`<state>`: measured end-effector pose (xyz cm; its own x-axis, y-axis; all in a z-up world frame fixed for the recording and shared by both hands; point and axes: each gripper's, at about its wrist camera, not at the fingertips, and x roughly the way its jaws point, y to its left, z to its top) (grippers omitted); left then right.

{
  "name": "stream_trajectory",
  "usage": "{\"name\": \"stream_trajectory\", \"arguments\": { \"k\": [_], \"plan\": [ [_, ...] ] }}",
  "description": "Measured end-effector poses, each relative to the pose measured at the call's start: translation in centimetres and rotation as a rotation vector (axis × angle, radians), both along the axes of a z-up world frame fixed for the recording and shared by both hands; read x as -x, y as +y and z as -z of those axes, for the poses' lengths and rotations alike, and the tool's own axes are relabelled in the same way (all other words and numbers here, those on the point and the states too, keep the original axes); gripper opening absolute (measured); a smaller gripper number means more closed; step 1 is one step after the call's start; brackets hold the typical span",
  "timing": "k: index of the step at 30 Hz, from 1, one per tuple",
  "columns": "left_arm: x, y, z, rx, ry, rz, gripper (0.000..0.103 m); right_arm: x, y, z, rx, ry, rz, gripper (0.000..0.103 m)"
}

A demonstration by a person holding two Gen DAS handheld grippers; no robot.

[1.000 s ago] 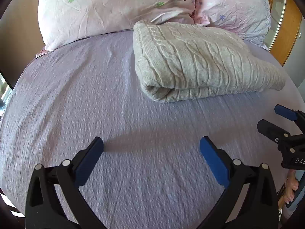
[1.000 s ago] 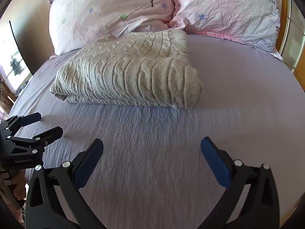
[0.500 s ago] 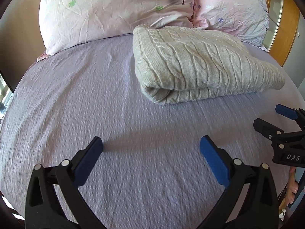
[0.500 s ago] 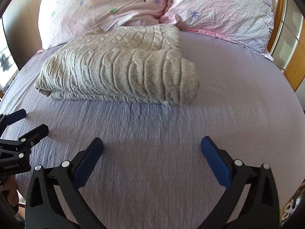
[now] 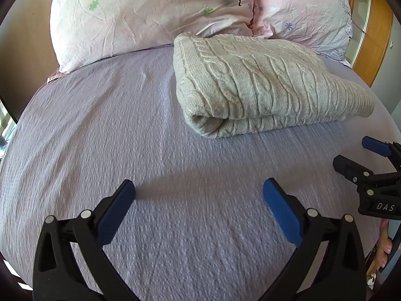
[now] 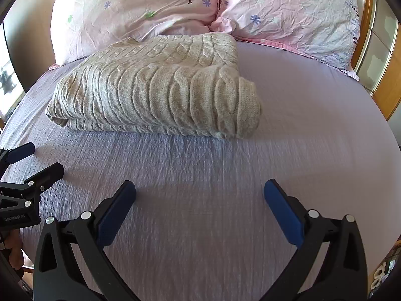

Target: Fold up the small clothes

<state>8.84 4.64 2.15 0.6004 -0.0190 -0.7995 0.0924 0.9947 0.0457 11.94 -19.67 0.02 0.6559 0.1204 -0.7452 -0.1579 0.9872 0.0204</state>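
Presently, the folded beige cable-knit sweater (image 5: 263, 85) sits lower in frame than before on the lilac bed sheet (image 5: 100, 138); left gripper (image 5: 199, 195) and right gripper (image 6: 200, 195) fingers wide, empty.

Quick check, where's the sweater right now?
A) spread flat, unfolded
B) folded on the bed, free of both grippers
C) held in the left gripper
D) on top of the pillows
B: the sweater lies folded on the bed, with left gripper and right gripper open and short of it.
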Motion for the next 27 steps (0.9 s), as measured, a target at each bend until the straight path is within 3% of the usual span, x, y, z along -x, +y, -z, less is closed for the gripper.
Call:
{"name": "stream_trajectory", "arguments": {
  "k": [27],
  "plan": [
    [-0.04,0.01,0.02,0.000,0.000,0.000,0.101,0.08,0.19,0.02,-0.001,-0.001,0.012,0.102]
  ]
}}
